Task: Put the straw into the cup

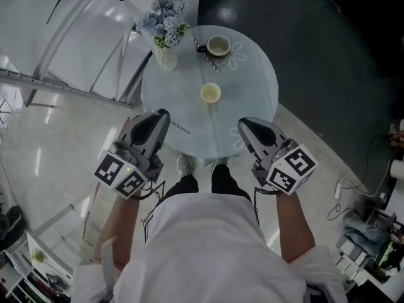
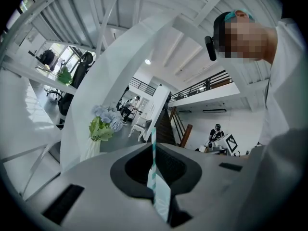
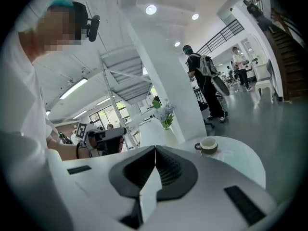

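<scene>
My left gripper point(image 1: 165, 113) is shut on a thin teal-and-white striped straw point(image 1: 180, 128), which pokes out over the near edge of the round glass table point(image 1: 252, 87). In the left gripper view the straw point(image 2: 153, 138) stands upright between the closed jaws of this gripper point(image 2: 154, 147). A small yellowish cup point(image 1: 210, 93) sits at the table's middle, ahead of both grippers. My right gripper point(image 1: 241, 124) hovers at the near right edge. Its jaws point(image 3: 155, 149) meet with nothing between them.
A mug on a saucer point(image 1: 218, 45) stands at the table's far side, with a thin striped stick point(image 1: 212, 62) beside it. A vase of pale blue flowers point(image 1: 165, 27) is at the far left. White stair beams point(image 1: 76, 49) rise at the left. People point(image 3: 204, 83) stand in the background.
</scene>
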`<state>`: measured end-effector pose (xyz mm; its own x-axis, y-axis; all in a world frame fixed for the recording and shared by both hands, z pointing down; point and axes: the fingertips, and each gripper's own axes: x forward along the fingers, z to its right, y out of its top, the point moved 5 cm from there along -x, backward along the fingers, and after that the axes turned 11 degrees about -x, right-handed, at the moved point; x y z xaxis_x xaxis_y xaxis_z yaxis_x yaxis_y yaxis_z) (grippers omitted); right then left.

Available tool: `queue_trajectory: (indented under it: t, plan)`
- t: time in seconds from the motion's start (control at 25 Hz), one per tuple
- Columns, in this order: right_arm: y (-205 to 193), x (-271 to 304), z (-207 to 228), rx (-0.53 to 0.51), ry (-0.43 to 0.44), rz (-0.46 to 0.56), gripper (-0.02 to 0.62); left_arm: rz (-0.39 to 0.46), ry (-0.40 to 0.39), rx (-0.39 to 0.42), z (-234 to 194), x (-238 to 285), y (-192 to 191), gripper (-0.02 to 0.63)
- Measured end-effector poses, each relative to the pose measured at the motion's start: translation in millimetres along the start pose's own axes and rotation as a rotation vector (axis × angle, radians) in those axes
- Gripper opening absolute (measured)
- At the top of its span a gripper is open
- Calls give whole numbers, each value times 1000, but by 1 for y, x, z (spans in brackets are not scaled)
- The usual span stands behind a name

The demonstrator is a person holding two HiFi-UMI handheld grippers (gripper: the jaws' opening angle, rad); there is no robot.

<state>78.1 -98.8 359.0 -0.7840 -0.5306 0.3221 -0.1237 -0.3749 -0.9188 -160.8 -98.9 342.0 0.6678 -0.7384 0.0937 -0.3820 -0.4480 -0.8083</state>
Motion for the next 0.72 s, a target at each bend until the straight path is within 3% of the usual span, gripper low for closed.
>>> queue_trajectory:
  t: [0.44, 0.72]
  plan:
    - [-3, 16, 68, 30, 78, -38, 21, -13, 73, -7, -19, 71, -2, 35]
    - [-18, 29, 98, 30, 80, -79, 21, -32, 83, -9, -39, 110, -9, 35]
